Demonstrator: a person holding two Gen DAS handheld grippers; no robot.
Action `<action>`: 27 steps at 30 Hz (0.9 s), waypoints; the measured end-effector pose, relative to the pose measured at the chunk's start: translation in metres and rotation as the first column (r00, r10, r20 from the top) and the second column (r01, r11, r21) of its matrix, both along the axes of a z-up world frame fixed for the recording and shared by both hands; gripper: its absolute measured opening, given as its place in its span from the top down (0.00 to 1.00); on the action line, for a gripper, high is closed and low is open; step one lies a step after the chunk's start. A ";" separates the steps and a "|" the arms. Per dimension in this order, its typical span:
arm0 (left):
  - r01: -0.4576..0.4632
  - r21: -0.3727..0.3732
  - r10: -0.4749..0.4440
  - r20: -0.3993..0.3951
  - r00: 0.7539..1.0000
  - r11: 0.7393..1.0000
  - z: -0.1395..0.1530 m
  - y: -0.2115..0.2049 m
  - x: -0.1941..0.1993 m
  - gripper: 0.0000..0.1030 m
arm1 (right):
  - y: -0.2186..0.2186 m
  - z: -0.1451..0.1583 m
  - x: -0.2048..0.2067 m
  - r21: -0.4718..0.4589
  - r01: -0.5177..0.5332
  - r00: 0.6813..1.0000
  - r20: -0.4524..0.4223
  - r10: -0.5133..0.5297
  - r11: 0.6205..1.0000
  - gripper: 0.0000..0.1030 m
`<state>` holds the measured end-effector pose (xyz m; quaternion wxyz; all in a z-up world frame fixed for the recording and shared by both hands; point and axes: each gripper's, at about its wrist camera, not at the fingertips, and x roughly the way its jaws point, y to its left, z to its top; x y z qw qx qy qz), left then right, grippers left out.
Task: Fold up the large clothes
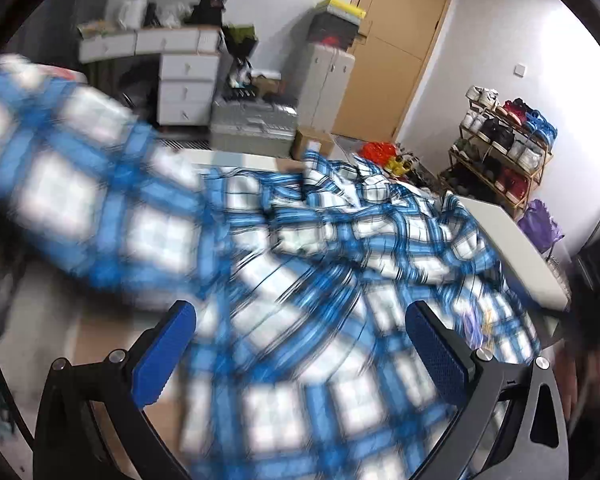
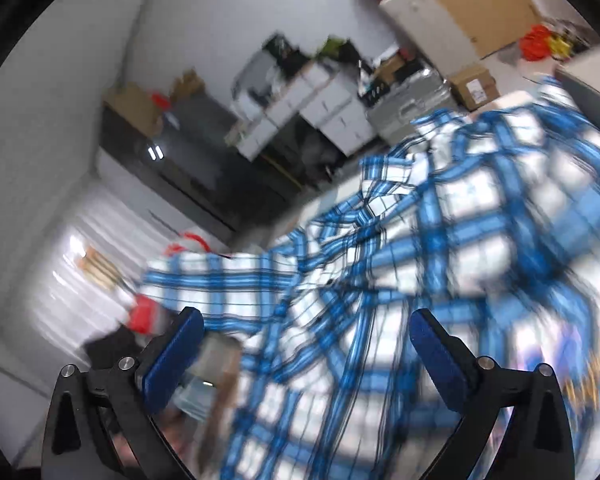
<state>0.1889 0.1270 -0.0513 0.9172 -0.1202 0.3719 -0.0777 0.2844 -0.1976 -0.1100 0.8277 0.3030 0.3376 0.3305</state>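
**Both grippers wide open, shirt loose ahead of us**

Left gripper (image 1: pixel 300 344): fingers spread wide, blue pads well apart, nothing pinched; cloth shows between them but we can't tell if it touches either pad. Right gripper (image 2: pixel 306 350): same, spread wide, holding nothing.

Plaid shirt (image 1: pixel 340 240) is a crumpled heap on the white table (image 1: pixel 520 240); in the left view it fills centre to lower frame, with a blurred flap running off to the upper left; in the right view the shirt (image 2: pixel 420 260) fills centre and right, with a sleeve-like strip reaching toward centre left. Heavy motion blur on the fabric; edges and hem are not readable.

Key relation, our judgement: bulk lies straight ahead of the left gripper and ahead-right of the right one; long axis looks diagonal, lower centre to upper right in the left view; neither side is clearly nearer. Next we need to spread it flat before any fold; risk is pinching several layers.
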 end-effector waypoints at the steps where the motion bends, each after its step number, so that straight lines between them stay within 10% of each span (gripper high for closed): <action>1: 0.024 0.000 -0.024 -0.036 0.999 1.000 -0.003 -0.006 0.026 0.01 | -0.011 -0.003 -0.018 0.016 0.020 1.000 0.009 -0.020 1.000 0.00; 5: 0.026 0.053 -0.019 -0.137 0.990 0.998 -0.017 -0.024 0.100 0.01 | -0.041 -0.013 -0.080 -0.017 0.106 0.992 0.075 -0.105 0.994 0.00; 10: 0.090 0.049 -0.065 -0.380 0.923 0.995 -0.056 -0.034 0.172 0.01 | -0.055 -0.027 -0.114 0.035 0.107 0.990 0.088 -0.110 0.994 0.00; 15: 0.012 0.103 0.033 -0.423 0.905 0.995 -0.073 -0.023 0.198 0.08 | -0.057 -0.029 -0.119 0.055 0.086 0.990 0.107 -0.092 0.995 0.00; 22: 0.056 0.038 -0.030 -0.493 0.869 0.998 -0.087 -0.024 0.205 0.93 | -0.052 -0.040 -0.120 0.079 0.039 0.995 0.090 -0.047 0.996 0.00; 27: 0.054 0.060 -0.022 -0.438 0.899 0.997 -0.064 -0.022 0.200 0.98 | -0.045 -0.037 -0.121 0.090 0.027 0.993 0.113 -0.037 0.996 0.00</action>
